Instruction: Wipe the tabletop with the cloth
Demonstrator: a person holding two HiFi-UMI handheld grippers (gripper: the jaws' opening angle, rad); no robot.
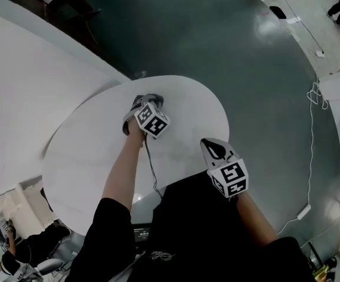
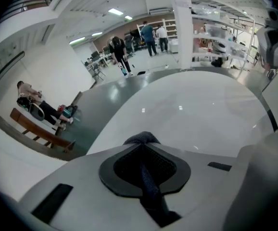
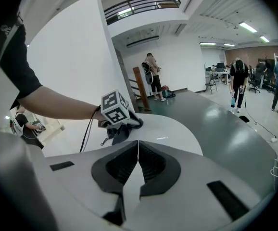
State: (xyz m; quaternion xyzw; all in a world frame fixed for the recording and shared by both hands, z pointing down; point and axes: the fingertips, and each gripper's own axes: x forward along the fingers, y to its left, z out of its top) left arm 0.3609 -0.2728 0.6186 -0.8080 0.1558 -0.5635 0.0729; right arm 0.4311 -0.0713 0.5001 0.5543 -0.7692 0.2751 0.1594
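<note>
Left arm stretched forward; left gripper (image 1: pixel 148 103) clamped on dark cloth (image 2: pixel 146 178), table (image 1: pixel 82 157) beneath. Right gripper (image 1: pixel 215 148) behind it, jaws together, empty.

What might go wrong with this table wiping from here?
The left tool pinches only a narrow fold of the dark cloth, so it might slip free while rubbing the round white table. The thin black cable trailing from that tool over the table may snag or drag through the wiped area.
</note>
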